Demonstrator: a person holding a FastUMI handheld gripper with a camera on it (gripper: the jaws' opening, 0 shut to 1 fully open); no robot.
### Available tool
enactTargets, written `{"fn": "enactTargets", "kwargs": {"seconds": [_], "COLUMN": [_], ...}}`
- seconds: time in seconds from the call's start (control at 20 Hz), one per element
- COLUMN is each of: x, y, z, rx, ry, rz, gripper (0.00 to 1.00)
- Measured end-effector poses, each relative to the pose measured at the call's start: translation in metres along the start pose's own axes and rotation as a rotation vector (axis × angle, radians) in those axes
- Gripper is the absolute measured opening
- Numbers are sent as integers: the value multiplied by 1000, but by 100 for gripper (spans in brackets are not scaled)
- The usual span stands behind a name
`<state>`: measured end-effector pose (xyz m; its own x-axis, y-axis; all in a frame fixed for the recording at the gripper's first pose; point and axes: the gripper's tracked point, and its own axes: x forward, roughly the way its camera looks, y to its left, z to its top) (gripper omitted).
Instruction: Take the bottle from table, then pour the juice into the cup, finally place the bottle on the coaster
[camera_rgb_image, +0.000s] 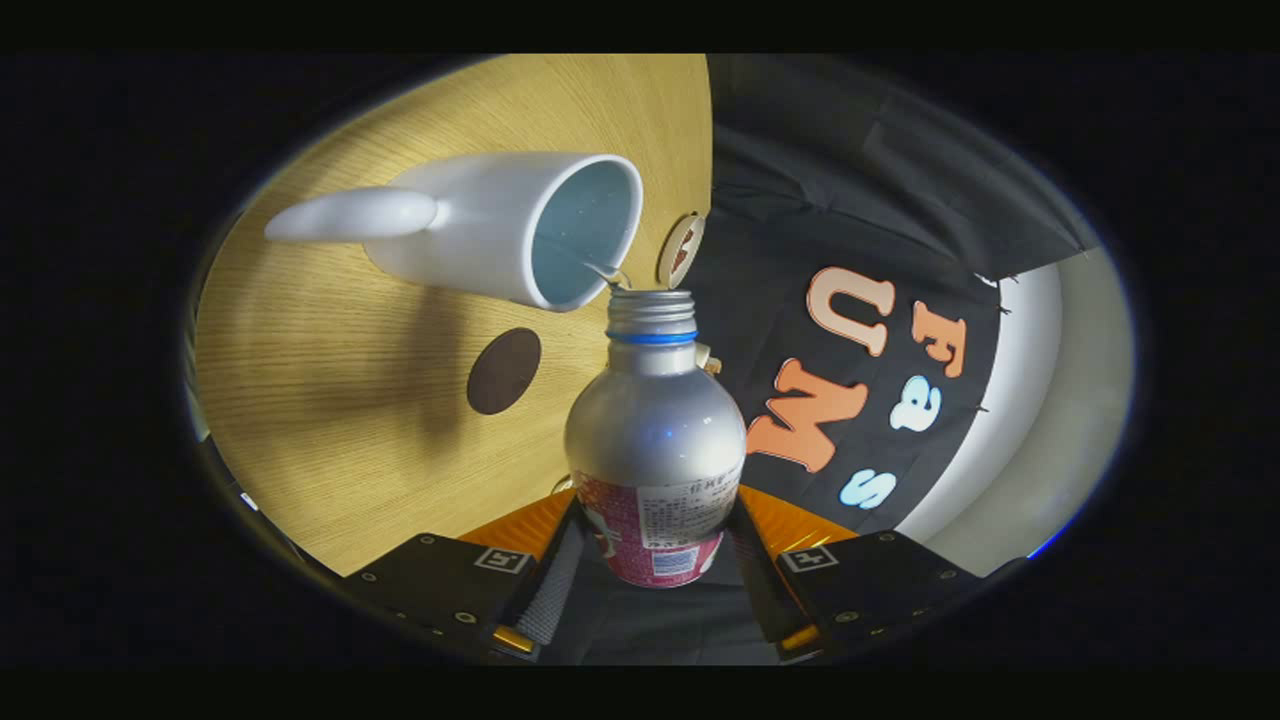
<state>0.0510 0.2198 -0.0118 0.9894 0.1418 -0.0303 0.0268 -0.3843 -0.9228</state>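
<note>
Silver bottle (655, 440) clamped between both fingers (548, 590), its open mouth at the white cup's (500, 228) rim.

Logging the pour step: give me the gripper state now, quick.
Gripper: shut on the bottle, tipped so its open mouth is at the cup rim.

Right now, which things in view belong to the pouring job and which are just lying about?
Part of the job:
- bottle, clamped between the tool fingers, tipped with its mouth at the cup's rim
- cup, white, on the table
- dark round coaster, on the table beside the cup

Lying about:
- small round wooden disc, just beyond the bottle's mouth
</note>
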Motion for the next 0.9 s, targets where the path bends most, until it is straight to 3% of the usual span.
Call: {"fn": "enactTargets", "kwargs": {"seconds": [0.9], "x": [1], "y": [-8], "z": [6], "rx": [-88], "ry": [-3], "rz": [-7], "gripper": [76]}}
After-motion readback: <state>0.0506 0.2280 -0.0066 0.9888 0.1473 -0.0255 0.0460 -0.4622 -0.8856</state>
